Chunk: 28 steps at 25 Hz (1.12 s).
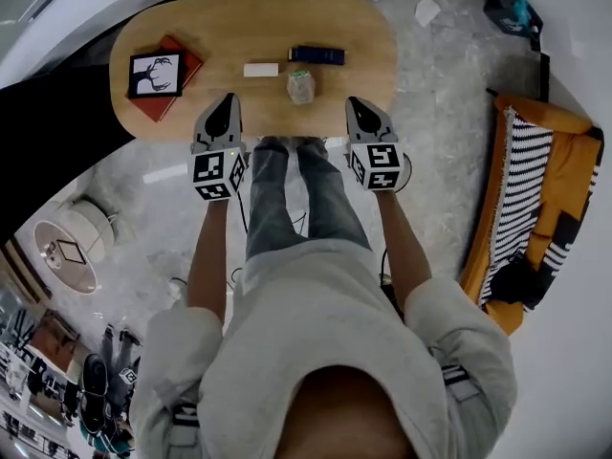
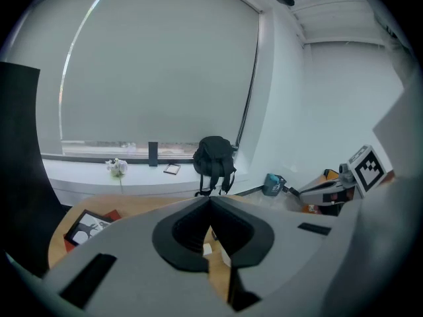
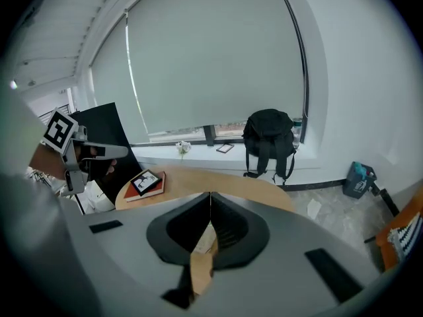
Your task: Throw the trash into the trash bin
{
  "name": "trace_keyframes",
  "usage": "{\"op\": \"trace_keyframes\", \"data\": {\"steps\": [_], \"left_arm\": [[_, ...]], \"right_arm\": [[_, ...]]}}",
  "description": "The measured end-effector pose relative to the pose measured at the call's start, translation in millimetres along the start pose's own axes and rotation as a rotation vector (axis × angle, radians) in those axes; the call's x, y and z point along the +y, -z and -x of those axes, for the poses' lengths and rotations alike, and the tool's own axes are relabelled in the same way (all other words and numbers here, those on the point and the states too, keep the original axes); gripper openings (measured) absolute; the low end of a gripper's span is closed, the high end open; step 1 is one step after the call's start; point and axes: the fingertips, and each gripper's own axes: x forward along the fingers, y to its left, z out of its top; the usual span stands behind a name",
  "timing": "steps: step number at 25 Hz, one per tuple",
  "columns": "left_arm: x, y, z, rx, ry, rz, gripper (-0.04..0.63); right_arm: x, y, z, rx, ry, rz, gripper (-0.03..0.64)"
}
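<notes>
The left gripper [image 1: 226,105] and right gripper [image 1: 361,108] are seen closed and empty at the near edge of the counter [image 1: 368,41]. The crumpled trash [image 1: 300,86] is seen lying on it between them.

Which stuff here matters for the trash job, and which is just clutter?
Job:
- crumpled wrapper
- paper scrap, probably
- bin: not clearly in view

Lying about:
- red book
- picture frame
- white box
- dark box
- backpack
- striped blanket
</notes>
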Motion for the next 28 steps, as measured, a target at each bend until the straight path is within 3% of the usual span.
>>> {"op": "trace_keyframes", "data": {"steps": [11,19,28], "left_arm": [[22.0,73.5,-24.6,0.077,0.059,0.026,0.018],[24.4,120.5,-33.6,0.121,0.079,0.038,0.018],[26.1,157.6,-47.4,0.15,0.081,0.05,0.018]], "right_arm": [[37.5,89.3,-21.4,0.101,0.057,-0.098,0.031],[55.2,149.3,-31.4,0.177,0.076,-0.114,0.032],[53.5,169.2,-67.7,0.183,0.07,-0.093,0.032]]}}
